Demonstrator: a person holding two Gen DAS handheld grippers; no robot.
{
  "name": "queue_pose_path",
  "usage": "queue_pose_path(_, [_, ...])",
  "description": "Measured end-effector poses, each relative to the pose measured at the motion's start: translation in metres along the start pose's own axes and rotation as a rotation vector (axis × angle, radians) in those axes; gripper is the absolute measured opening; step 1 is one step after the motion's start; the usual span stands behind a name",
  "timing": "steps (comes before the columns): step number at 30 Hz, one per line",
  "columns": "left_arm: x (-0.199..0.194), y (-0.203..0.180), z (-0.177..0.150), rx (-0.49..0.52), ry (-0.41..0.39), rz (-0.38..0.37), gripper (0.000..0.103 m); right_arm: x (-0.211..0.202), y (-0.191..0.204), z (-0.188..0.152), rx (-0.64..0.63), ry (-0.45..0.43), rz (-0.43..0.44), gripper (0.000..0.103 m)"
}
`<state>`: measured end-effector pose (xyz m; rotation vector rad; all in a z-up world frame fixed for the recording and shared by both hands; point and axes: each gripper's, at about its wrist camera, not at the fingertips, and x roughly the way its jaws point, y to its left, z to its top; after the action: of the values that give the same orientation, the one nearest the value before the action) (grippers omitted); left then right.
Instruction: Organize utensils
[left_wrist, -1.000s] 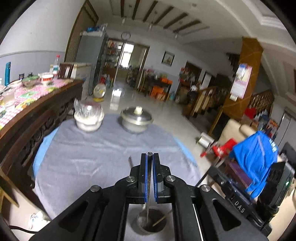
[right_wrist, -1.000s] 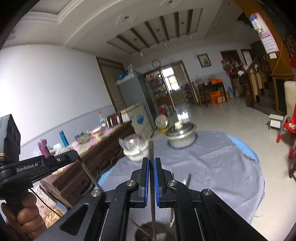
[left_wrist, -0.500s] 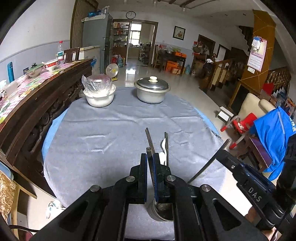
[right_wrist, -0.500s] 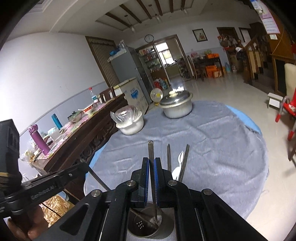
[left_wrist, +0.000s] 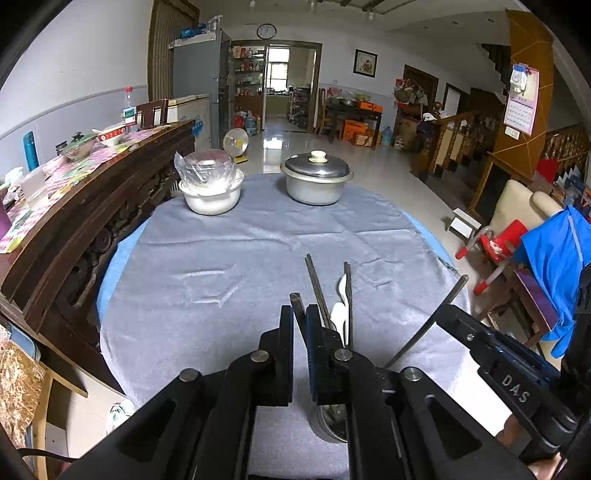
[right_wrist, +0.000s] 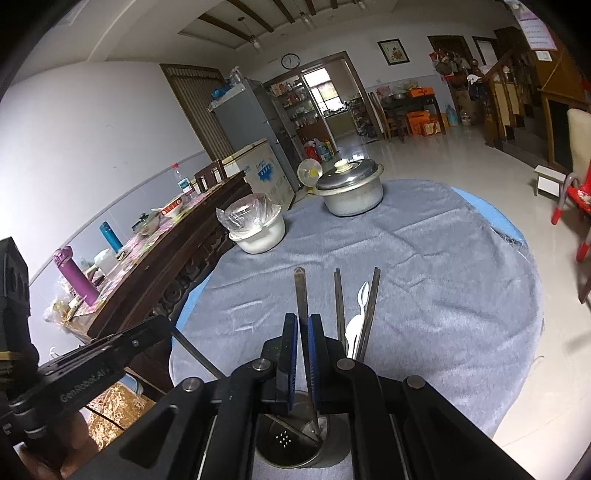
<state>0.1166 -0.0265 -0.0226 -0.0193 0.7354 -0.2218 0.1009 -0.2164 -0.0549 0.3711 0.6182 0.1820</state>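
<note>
A round metal utensil holder (right_wrist: 295, 443) stands on the grey cloth at the near edge, partly hidden in the left wrist view (left_wrist: 328, 424). My right gripper (right_wrist: 300, 321) is shut on a dark chopstick (right_wrist: 301, 295) whose lower end is inside the holder. My left gripper (left_wrist: 300, 314) is shut on another dark chopstick (left_wrist: 296, 301), also over the holder. Two dark chopsticks (left_wrist: 317, 284) and a white spoon (left_wrist: 340, 310) lie on the cloth just beyond; they show in the right wrist view too (right_wrist: 360, 314).
A lidded metal pot (left_wrist: 316, 181) and a white bowl under plastic wrap (left_wrist: 210, 188) stand at the far side of the round table (left_wrist: 221, 258). A wooden sideboard (left_wrist: 92, 206) runs along the left. Chairs and a blue garment (left_wrist: 554, 258) are at the right.
Both grippers have tilted down and lowered toward the holder. The chopsticks in them have slid deeper into it. The loose chopsticks and spoon on the cloth have come into fuller view.
</note>
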Motion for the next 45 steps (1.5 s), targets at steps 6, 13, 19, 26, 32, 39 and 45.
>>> queue_pose_path(6, [0.003, 0.000, 0.000, 0.004, 0.004, 0.006, 0.007, -0.004, -0.004, 0.002, 0.025, -0.023, 0.024, 0.015])
queue_pose_path(13, [0.007, 0.002, 0.002, 0.002, 0.011, 0.015, 0.011, -0.013, -0.011, 0.008, 0.058, -0.085, 0.054, 0.019])
queue_pose_path(19, [0.004, 0.006, 0.005, -0.006, -0.018, 0.012, 0.053, -0.020, -0.017, 0.013, 0.076, -0.121, 0.084, 0.019])
queue_pose_path(26, [-0.008, 0.032, 0.015, -0.059, -0.095, 0.018, 0.061, -0.036, -0.030, 0.021, 0.097, -0.187, 0.087, 0.019])
queue_pose_path(32, [0.003, 0.071, 0.021, -0.152, -0.085, 0.074, 0.063, -0.043, -0.052, 0.028, 0.150, -0.217, 0.053, 0.019])
queue_pose_path(39, [0.030, 0.094, 0.013, -0.208, -0.019, 0.109, 0.063, -0.008, -0.088, 0.025, 0.258, -0.096, 0.036, 0.019])
queue_pose_path(45, [0.073, 0.101, 0.000, -0.216, 0.093, 0.125, 0.063, 0.032, -0.113, 0.013, 0.323, 0.023, 0.046, 0.020])
